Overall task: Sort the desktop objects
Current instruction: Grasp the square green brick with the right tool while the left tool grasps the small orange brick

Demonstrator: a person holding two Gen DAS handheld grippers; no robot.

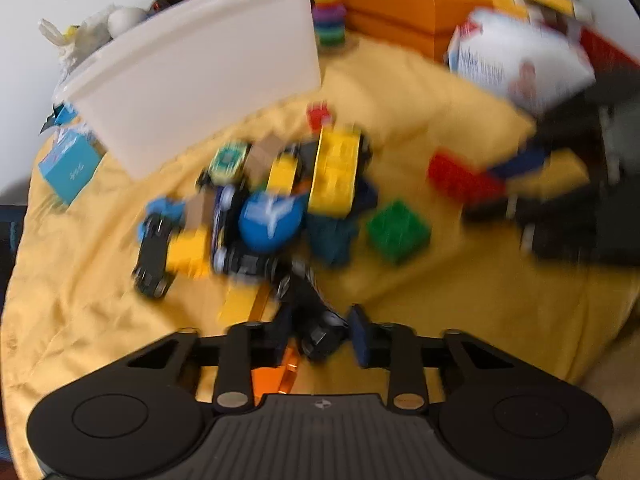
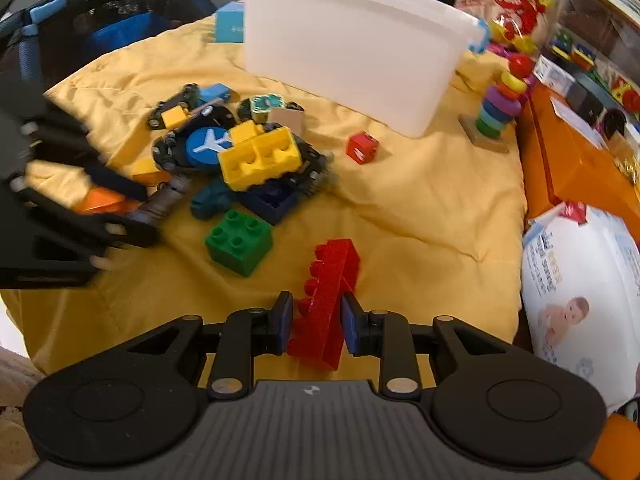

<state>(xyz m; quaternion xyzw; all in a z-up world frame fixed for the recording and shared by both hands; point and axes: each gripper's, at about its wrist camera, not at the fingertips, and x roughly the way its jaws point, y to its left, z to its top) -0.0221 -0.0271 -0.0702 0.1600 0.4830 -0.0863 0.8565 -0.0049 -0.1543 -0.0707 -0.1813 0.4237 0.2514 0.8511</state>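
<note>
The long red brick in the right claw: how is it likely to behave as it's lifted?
The long red brick looks like rigid moulded plastic, so it should stay stiff and probably light. The right claw pinches it near one end, so the far end may swing or pivot. Its glossy sides could slip between the pads.

Both rigs are looking basically identical. The left hand-held gripper is showing a matte black body with a ribbed grey panel in the middle carrying a tiny white logo, plus a big round black disc on each side with a raised circle inside. Two black link arms are running forward from silver pivot screws, and triangular cut-outs are sitting in the outer arms. The fingers are wearing dark blue pads. The right hand-held gripper is sporting the same black-and-grey shell, silver screws and blue pads, only sharper.
</note>
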